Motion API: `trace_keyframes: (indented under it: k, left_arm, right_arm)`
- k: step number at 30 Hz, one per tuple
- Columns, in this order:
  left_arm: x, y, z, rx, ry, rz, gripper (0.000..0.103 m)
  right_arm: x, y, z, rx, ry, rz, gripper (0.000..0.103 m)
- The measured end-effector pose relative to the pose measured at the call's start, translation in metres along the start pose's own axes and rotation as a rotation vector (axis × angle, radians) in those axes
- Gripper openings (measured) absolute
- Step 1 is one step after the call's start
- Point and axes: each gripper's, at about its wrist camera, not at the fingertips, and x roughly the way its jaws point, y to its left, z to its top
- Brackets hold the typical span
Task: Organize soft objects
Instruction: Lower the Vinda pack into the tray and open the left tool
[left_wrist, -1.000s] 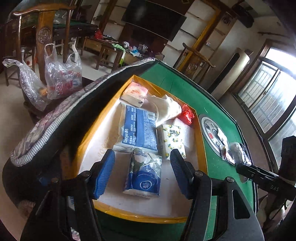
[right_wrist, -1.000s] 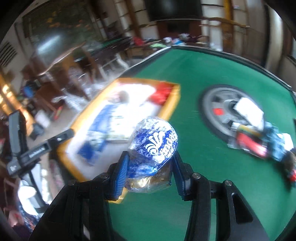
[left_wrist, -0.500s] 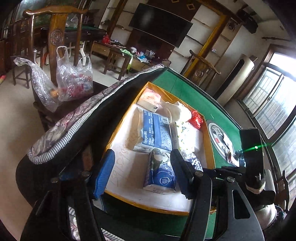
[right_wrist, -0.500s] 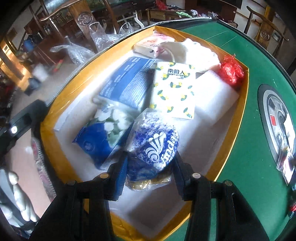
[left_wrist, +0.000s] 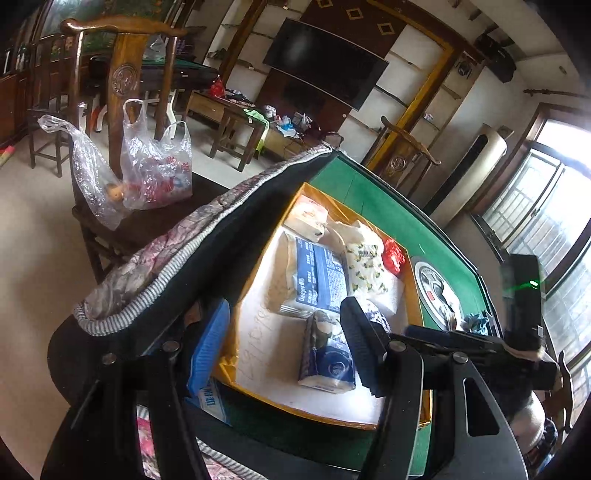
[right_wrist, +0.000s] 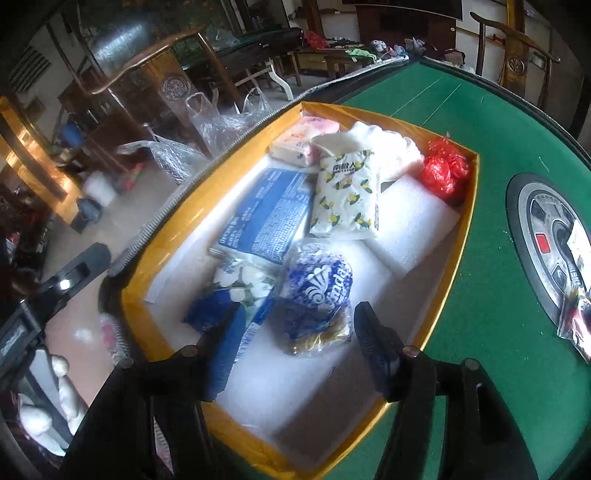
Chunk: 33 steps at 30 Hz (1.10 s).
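Letting go, the right tool (right_wrist: 291, 350) is spreading wide around the blue snack bag (right_wrist: 314, 291) in the box (right_wrist: 454, 266). Its pads are sitting close, so lifting away could be snagging the crinkly wrapper. The left tool (left_wrist: 284, 347) is hanging half-open, empty.

Green felt table (right_wrist: 480, 295) looks matt and fuzzy, yellow box (right_wrist: 448, 273) is glossy card lined with white foam, snack bag (right_wrist: 317, 291) is shiny crinkly plastic, chairs (left_wrist: 125, 74) polished wood.
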Motion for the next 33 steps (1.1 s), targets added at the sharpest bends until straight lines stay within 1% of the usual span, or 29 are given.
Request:
trace_keyframes:
  k: [1,2,4,7,8,10,12,13,18,20,22,24,27,29,30,31,33]
  left_arm:
    - [-0.001,0.003,0.001,-0.008,-0.004,0.002,0.061]
    - [-0.002,0.006,0.001,-0.018,-0.009,0.004,0.061]
    - [-0.005,0.013,0.003,-0.036,-0.022,0.012,0.061]
    - [-0.012,0.021,0.007,-0.059,-0.045,0.03,0.061]
    - [-0.014,0.024,0.007,-0.066,-0.051,0.032,0.061]
    - [-0.018,0.028,0.008,-0.078,-0.061,0.04,0.061]
    - [-0.021,0.03,0.008,-0.082,-0.066,0.047,0.061]
    - [-0.021,0.03,0.008,-0.083,-0.067,0.049,0.061]
    - [-0.022,0.029,0.007,-0.078,-0.066,0.044,0.061]
    - [-0.022,0.026,0.006,-0.069,-0.063,0.044,0.061]
    - [-0.021,0.022,0.005,-0.057,-0.056,0.043,0.061]
    - [-0.02,0.017,0.005,-0.043,-0.052,0.044,0.061]
    - [-0.021,0.009,0.004,-0.018,-0.054,0.046,0.061]
    - [-0.02,0.002,0.003,0.001,-0.055,0.037,0.061]
    - [-0.021,-0.003,0.002,0.017,-0.059,0.034,0.061]
    - [-0.021,-0.009,0.001,0.04,-0.068,0.034,0.061]
    - [-0.024,-0.024,-0.003,0.09,-0.1,0.032,0.061]
  right_arm:
    - [-0.002,0.002,0.0,0.003,-0.008,0.023,0.057]
    - [-0.005,0.006,-0.002,0.001,-0.002,0.066,0.057]
    - [0.007,0.017,-0.003,-0.012,0.062,0.163,0.057]
    - [0.036,0.034,-0.006,-0.014,0.176,0.198,0.057]
    - [0.047,0.037,-0.005,-0.002,0.206,0.231,0.057]
    - [0.064,0.039,-0.001,0.034,0.251,0.282,0.057]
    - [0.08,0.04,0.007,0.059,0.266,0.285,0.057]
    - [0.081,0.04,0.012,0.07,0.25,0.294,0.057]
    - [0.097,0.04,0.039,0.124,0.209,0.272,0.056]
    - [0.101,0.042,0.047,0.133,0.183,0.281,0.056]
    - [0.101,0.044,0.049,0.142,0.161,0.314,0.056]
    - [0.093,0.047,0.048,0.13,0.136,0.321,0.056]
    - [0.059,0.043,0.038,0.091,0.054,0.31,0.056]
    - [0.03,0.034,0.029,0.054,-0.028,0.256,0.056]
    - [0.014,0.028,0.024,0.03,-0.074,0.214,0.056]
    - [-0.001,0.022,0.018,0.005,-0.12,0.165,0.057]
    - [-0.03,0.006,-0.001,-0.046,-0.22,0.042,0.057]
